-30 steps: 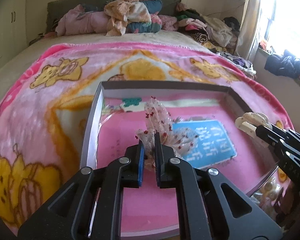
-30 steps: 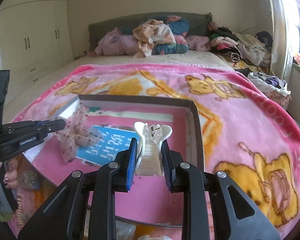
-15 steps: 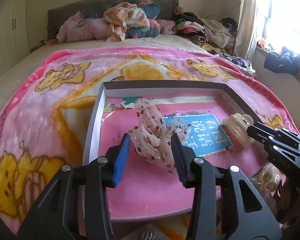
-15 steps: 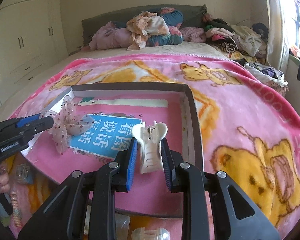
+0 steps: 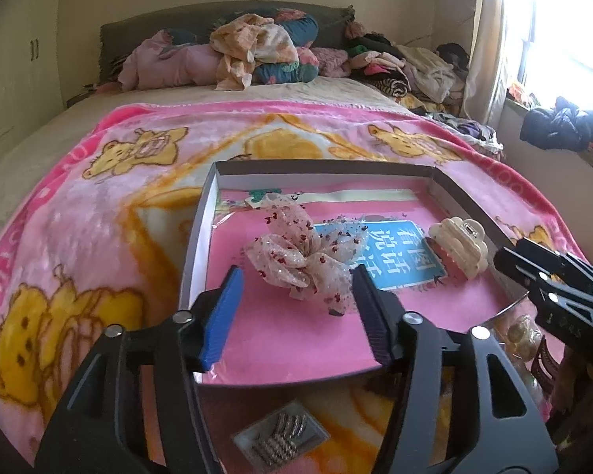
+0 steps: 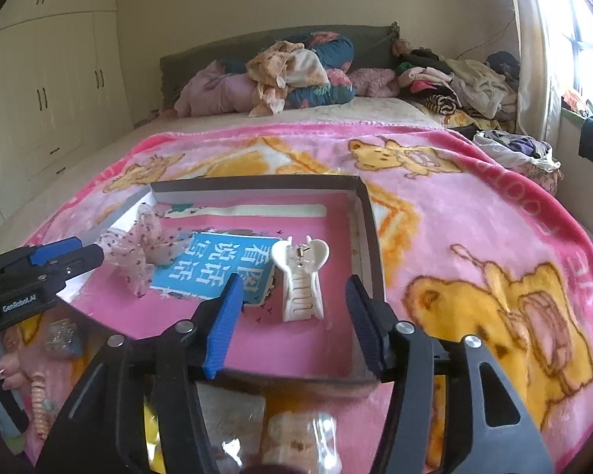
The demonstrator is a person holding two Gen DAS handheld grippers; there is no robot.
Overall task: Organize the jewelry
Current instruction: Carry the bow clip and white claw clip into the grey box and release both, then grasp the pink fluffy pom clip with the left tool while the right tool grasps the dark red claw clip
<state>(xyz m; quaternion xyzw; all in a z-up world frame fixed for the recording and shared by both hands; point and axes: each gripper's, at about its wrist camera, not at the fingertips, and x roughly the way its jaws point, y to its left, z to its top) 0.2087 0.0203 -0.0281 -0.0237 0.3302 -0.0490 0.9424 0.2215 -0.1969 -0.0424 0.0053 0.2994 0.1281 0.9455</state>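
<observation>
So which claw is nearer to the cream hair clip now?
Right. The right claw is open just before the cream hair clip; the left claw is open at the sheer bow, to the clip's left.

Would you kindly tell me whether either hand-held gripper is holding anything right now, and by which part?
Nothing is held. The left hand-held gripper is open before the bow; the right hand-held gripper is open around the claw clip.

box walls [image 6: 371, 237] hem bow [image 5: 308, 256], clip [image 6: 302, 280]

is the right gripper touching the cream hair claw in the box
Apart. In the right wrist view the right gripper is open, and pink box floor shows between each finger and the cream hair claw, which lies in the box.
</observation>
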